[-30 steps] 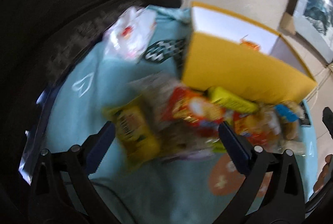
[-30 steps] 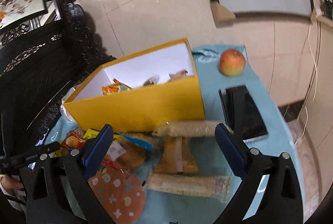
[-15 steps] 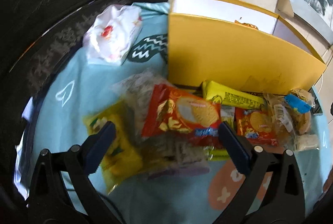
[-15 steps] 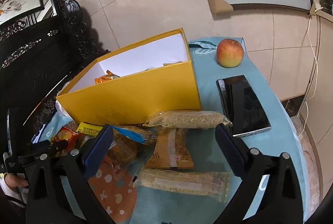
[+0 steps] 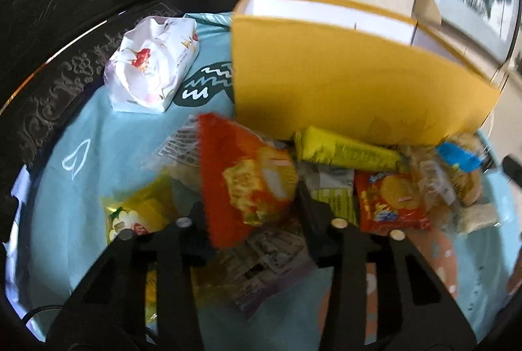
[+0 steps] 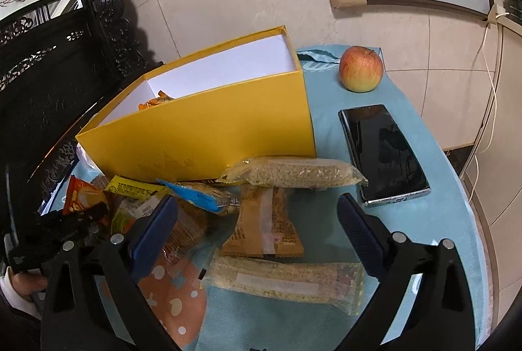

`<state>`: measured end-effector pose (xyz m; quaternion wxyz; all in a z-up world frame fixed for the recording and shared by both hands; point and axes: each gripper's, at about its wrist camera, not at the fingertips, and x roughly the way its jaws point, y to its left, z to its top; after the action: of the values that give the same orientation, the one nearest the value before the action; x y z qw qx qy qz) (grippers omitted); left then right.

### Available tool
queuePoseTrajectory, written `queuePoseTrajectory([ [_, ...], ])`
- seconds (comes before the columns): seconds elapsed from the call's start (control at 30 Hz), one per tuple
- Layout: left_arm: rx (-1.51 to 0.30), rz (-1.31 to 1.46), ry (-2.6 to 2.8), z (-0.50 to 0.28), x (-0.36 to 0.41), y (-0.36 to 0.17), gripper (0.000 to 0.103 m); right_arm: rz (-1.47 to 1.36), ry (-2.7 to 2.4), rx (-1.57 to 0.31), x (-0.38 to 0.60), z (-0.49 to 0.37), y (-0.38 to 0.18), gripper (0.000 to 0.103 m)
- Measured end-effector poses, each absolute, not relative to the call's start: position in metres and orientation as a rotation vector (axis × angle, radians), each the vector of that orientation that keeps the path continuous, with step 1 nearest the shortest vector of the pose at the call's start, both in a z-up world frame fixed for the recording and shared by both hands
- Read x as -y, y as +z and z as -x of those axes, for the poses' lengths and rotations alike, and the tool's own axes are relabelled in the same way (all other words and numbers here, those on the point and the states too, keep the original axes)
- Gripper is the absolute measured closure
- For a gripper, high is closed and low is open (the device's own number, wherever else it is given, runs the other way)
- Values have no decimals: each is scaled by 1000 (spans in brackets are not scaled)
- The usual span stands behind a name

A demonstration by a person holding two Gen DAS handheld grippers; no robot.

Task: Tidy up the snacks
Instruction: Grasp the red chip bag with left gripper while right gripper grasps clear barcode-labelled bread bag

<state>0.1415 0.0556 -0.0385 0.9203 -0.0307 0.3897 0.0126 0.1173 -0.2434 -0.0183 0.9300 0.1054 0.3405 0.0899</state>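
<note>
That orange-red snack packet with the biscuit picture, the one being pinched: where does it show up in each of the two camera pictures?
Left wrist view: the orange-red snack packet fills the lower middle, between the closing jaws of the left gripper.
Right wrist view: the same packet sits at the far left edge, small, just left of the yellow-green bar.
Shared landmark: the yellow box stands right behind the snack pile in both.

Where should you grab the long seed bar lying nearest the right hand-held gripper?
Grip the long seed bar across its narrow middle, coming from above. It lies flat and sideways between the open right hand-held gripper fingers, so its short width fits them.
</note>
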Motion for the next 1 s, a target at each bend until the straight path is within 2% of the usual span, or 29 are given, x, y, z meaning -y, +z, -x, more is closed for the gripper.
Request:
queuePoseTrajectory([
  [0.37, -773, 148, -16, -119, -62, -20, 70, -197, 212, -694, 236, -115, -17, 5],
  [0.63, -801, 143, -50, -120, -56, -24, 73, 13, 461, -650, 182, -94, -14, 5],
  [0.73, -823, 145, -52, -126, -56, -30, 70, 115, 502, -683, 154, -94, -18, 10],
  [0.8, -833, 147, -57, -129, -54, -32, 70, 158, 502, -722, 142, -101, -23, 19],
  [0.9, -850, 134, -53, -133, -48, -38, 69, 188, 461, -815, 131, -126, -36, 24],
  [1.0, -848, 103, -41, -136, -44, -42, 66, 175, 400, -896, 131, -151, -51, 24],
])
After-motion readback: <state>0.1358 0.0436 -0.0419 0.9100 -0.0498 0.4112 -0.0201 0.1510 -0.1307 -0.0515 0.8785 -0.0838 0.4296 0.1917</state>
